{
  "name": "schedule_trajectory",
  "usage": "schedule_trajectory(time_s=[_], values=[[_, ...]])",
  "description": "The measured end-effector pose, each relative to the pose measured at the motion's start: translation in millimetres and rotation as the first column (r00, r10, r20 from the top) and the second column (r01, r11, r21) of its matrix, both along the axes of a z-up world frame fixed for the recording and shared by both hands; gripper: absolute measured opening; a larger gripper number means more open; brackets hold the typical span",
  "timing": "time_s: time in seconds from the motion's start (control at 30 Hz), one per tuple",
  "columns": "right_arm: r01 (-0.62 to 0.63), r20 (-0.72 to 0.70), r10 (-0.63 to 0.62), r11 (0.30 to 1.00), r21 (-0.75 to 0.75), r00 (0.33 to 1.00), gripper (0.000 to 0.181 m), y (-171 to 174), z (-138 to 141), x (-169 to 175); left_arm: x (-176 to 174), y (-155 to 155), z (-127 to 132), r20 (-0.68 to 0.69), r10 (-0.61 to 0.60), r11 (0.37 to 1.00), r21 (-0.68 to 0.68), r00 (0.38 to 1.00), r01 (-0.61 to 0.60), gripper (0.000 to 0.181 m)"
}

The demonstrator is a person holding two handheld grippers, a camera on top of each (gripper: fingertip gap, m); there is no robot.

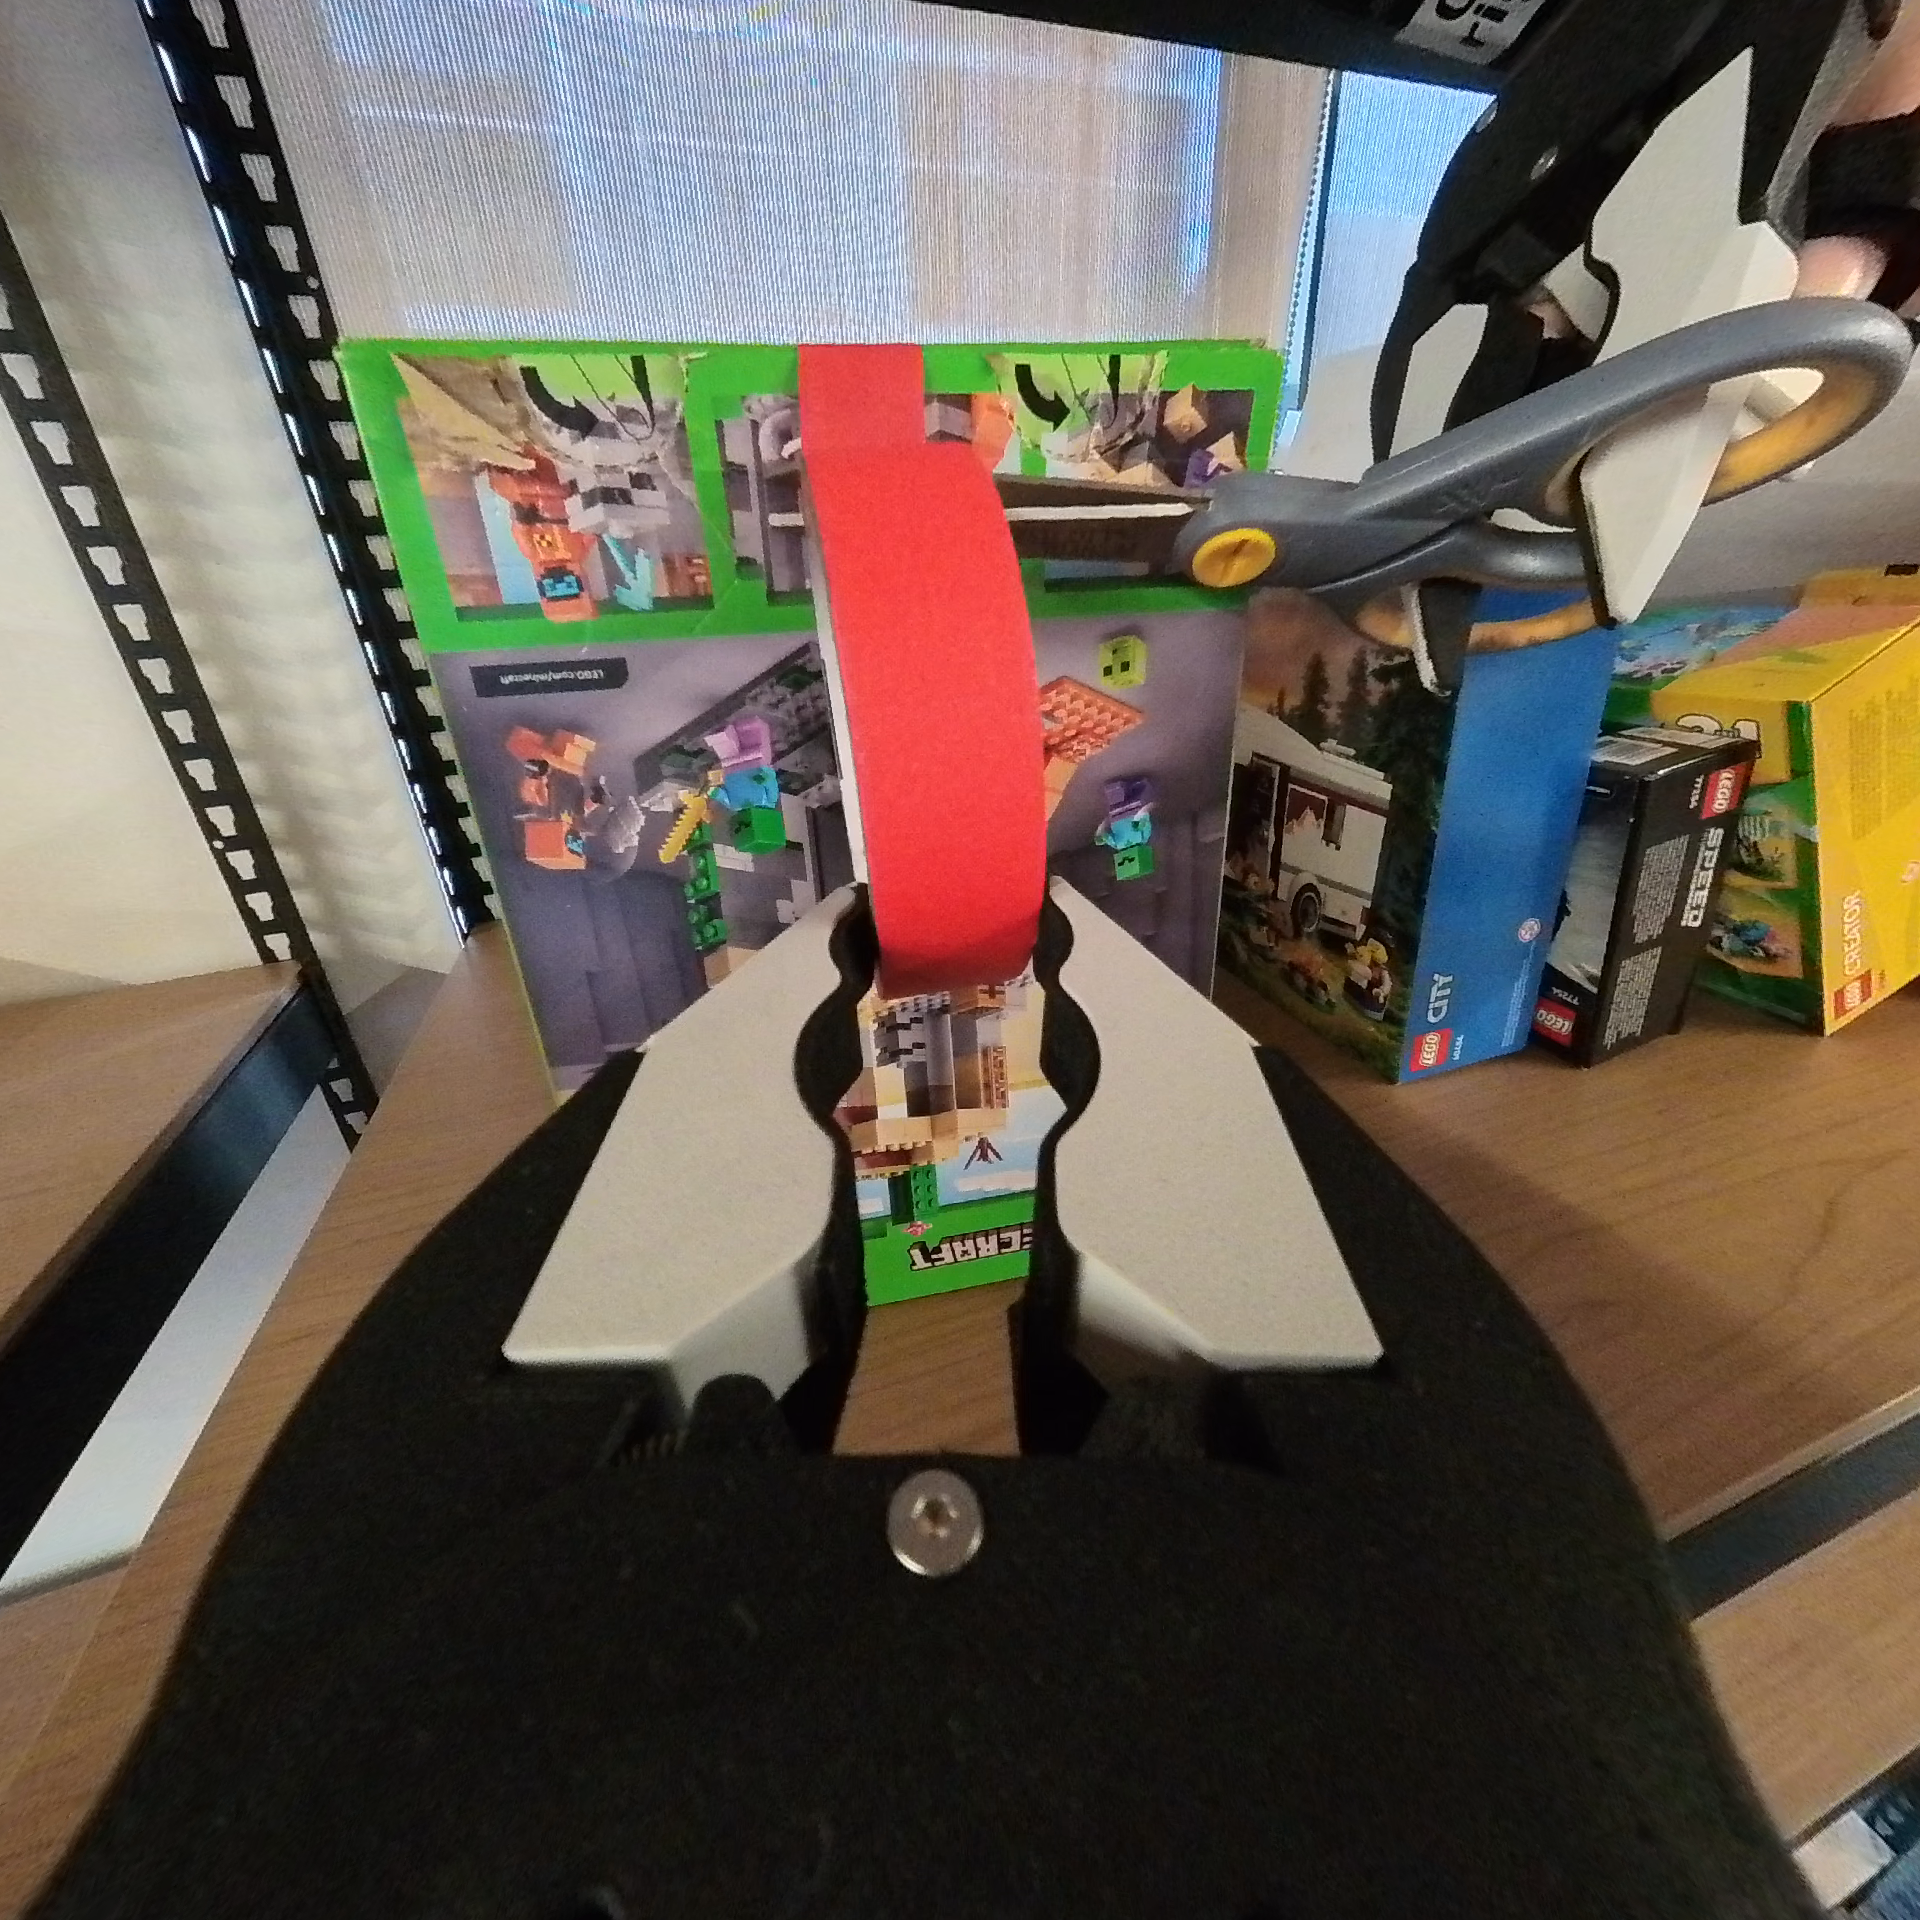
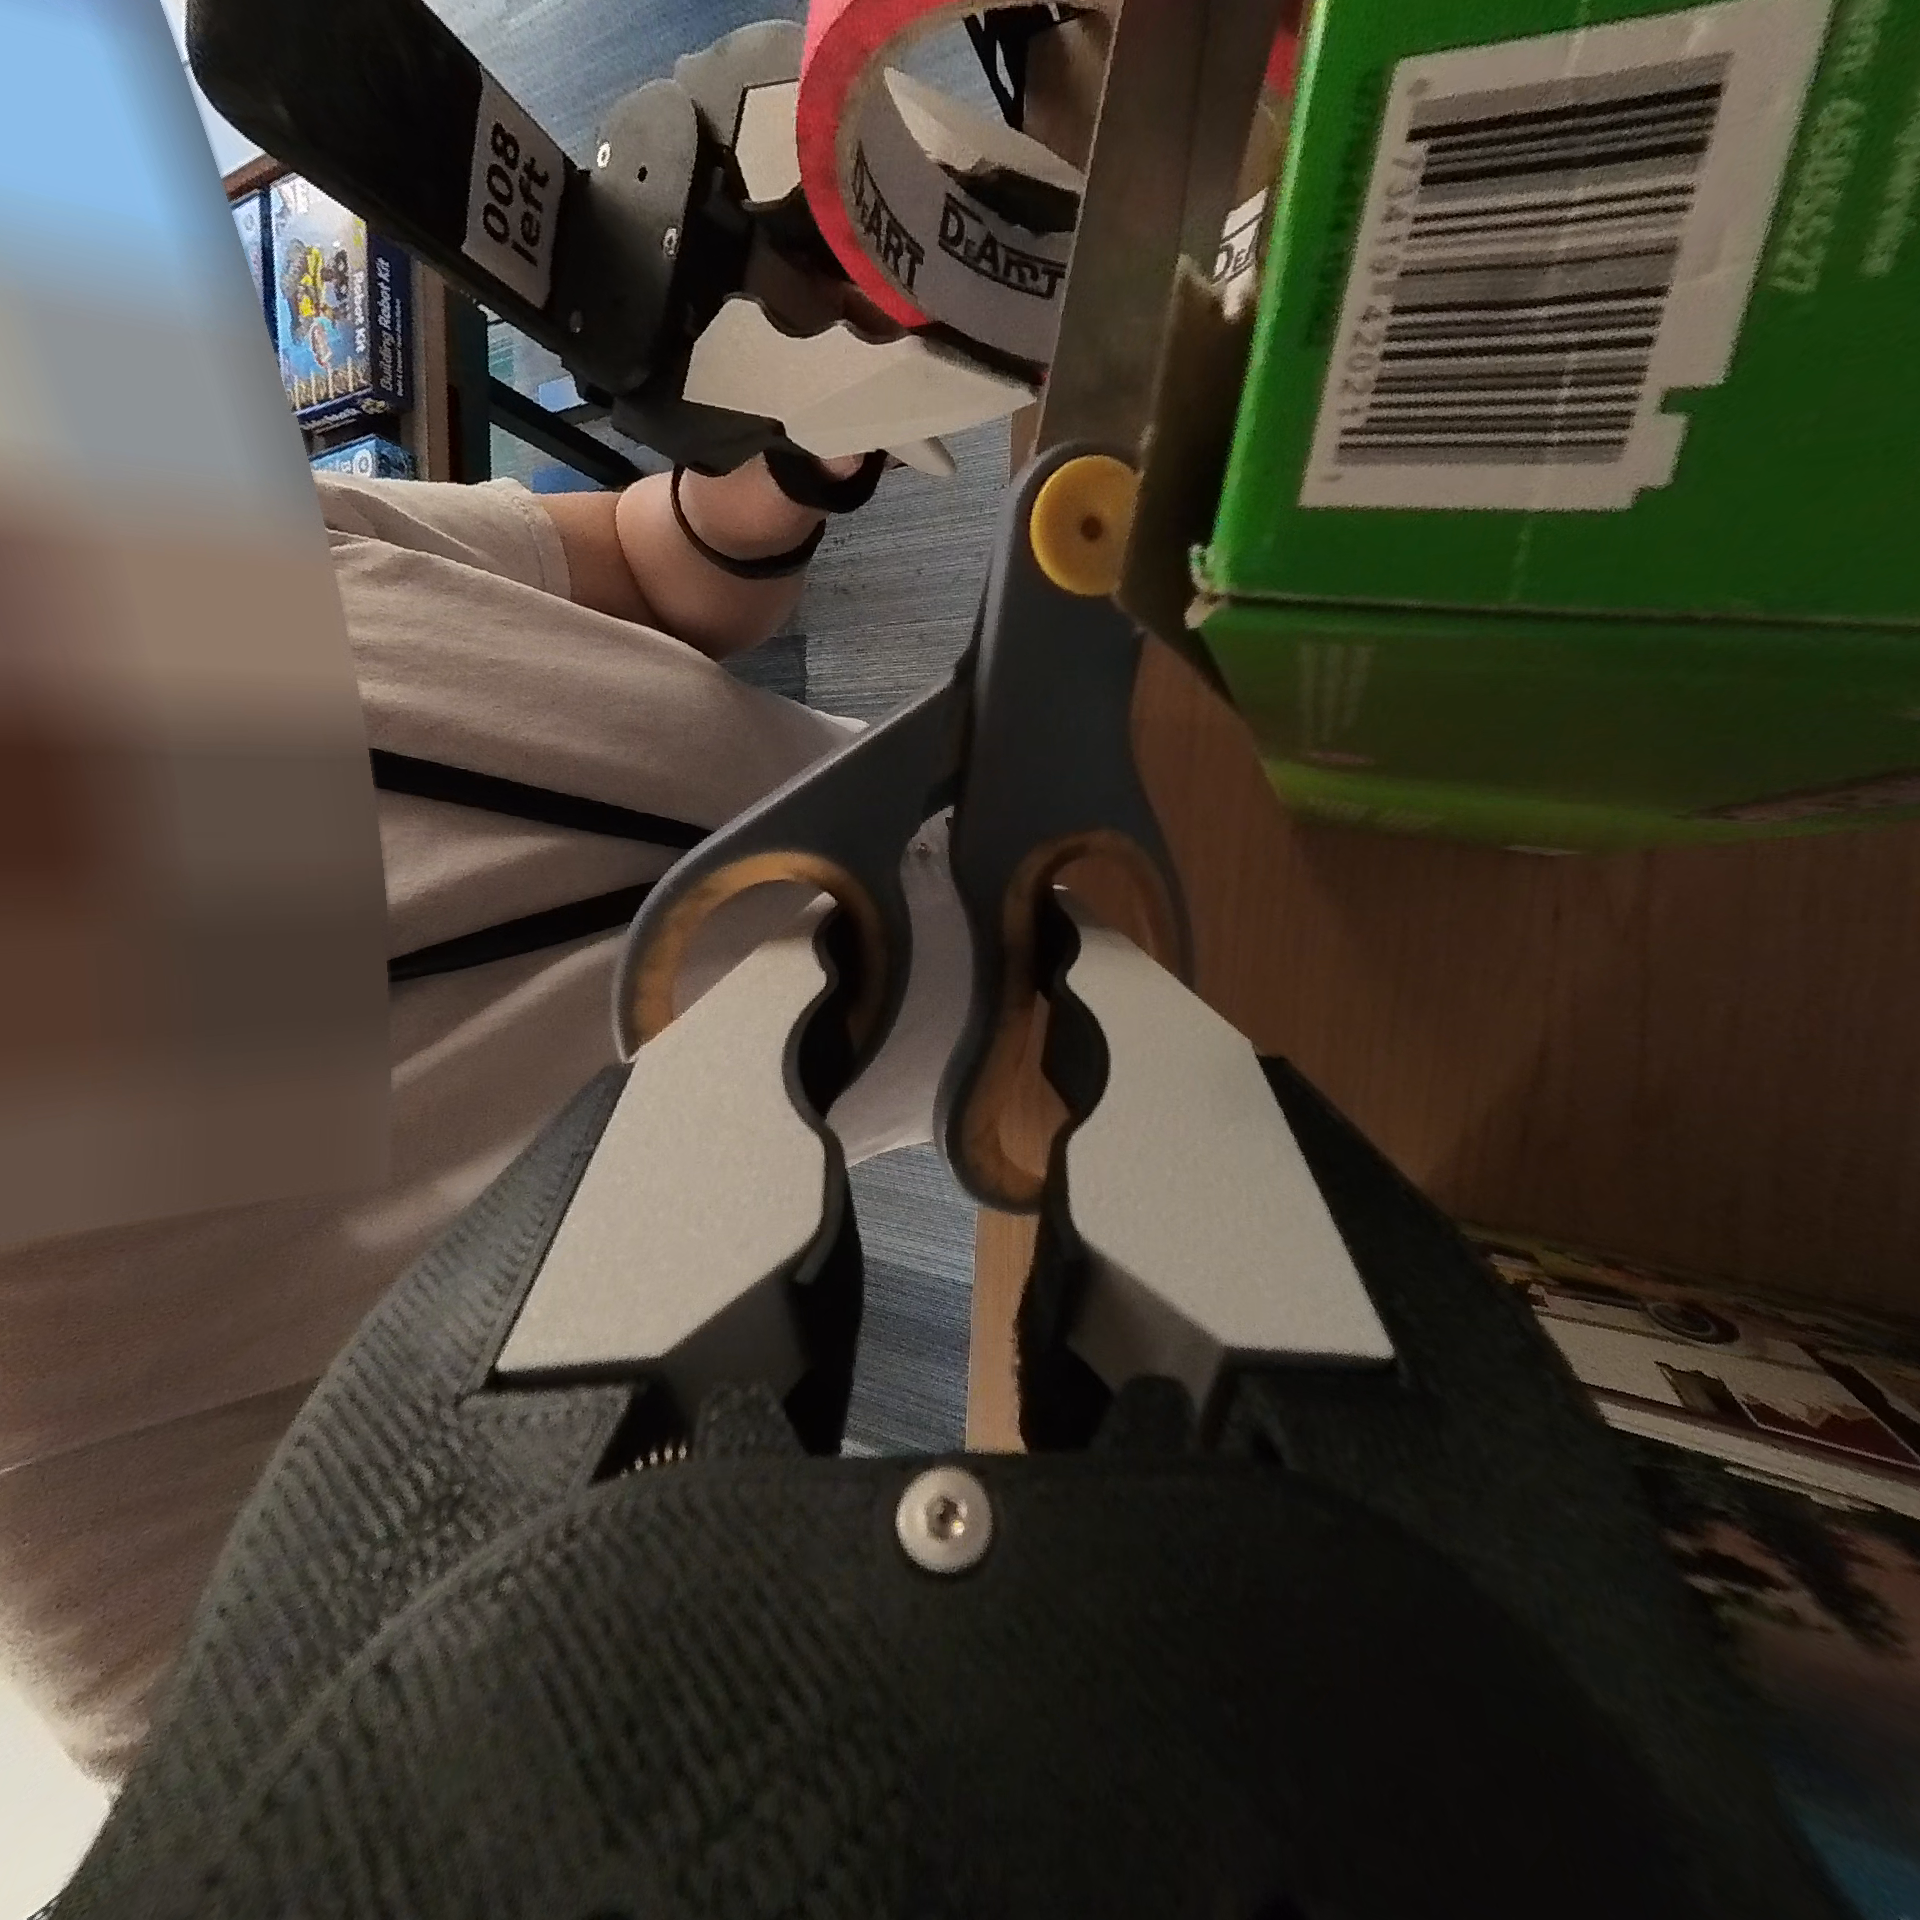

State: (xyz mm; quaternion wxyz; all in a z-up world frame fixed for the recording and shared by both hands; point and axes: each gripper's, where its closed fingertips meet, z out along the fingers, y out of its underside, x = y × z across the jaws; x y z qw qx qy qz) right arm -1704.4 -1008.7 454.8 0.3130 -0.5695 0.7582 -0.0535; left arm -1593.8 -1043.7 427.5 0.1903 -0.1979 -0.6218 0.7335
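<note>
Left gripper (image 1: 956,920), lower centre of the left wrist view: jaws narrow, fingertips pinching the bottom rim of a red tape roll (image 1: 925,675), which stands edge-on and upright. A strip of tape (image 1: 857,400) runs from the top of the roll up onto the top edge of a green box (image 1: 582,582), which stands on a wooden shelf (image 1: 1455,1195). Right gripper (image 2: 951,945), centre of the right wrist view: jaws part-way apart, one finger threaded through each handle loop of grey-and-yellow scissors (image 2: 1039,748), which it holds in this way. In the left wrist view the scissors (image 1: 1351,509) enter from the upper right, blades level and reaching behind the roll just below the strip. The blade tips are hidden, so whether they touch the tape cannot be told. At the right edge, a blue box (image 1: 1496,831) and a yellow box (image 1: 1860,831) stand beside the green one.
</note>
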Motion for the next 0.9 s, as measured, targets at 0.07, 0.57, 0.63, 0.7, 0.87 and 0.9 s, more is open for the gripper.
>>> schedule_trajectory(time_s=[0.07,0.57,0.63,0.7,0.87,0.9], values=[[0.000,-0.001,0.000,1.000,-0.003,1.000,0.031,-0.4,-0.2,0.0,0.0,0.0,0.1,0.000,0.001,1.000,-0.001,1.000,-0.001,0.028],[-0.012,0.000,0.012,1.000,-0.027,1.000,0.025,0.5,-0.9,0.3,2.2,0.0,1.1,-0.008,0.008,1.000,-0.001,1.000,-0.008,0.028],[-0.013,-0.001,0.013,0.999,-0.029,1.000,0.025,0.4,-1.1,0.2,2.2,0.1,1.0,-0.008,0.007,1.000,-0.001,1.000,-0.007,0.028],[-0.015,-0.003,0.015,0.999,-0.033,1.000,0.025,0.3,-1.2,0.1,2.2,0.2,1.2,-0.007,0.008,1.000,-0.001,1.000,-0.008,0.028],[-0.016,-0.012,0.016,0.999,-0.049,1.000,0.023,-0.8,-3.3,-0.2,2.5,0.2,-0.6,0.000,0.009,1.000,0.003,1.000,-0.009,0.028],[-0.017,-0.016,0.016,0.999,-0.052,1.000,0.023,-1.3,-4.7,-0.4,2.5,-0.1,-1.9,0.004,0.011,1.000,0.007,1.000,-0.011,0.028]])
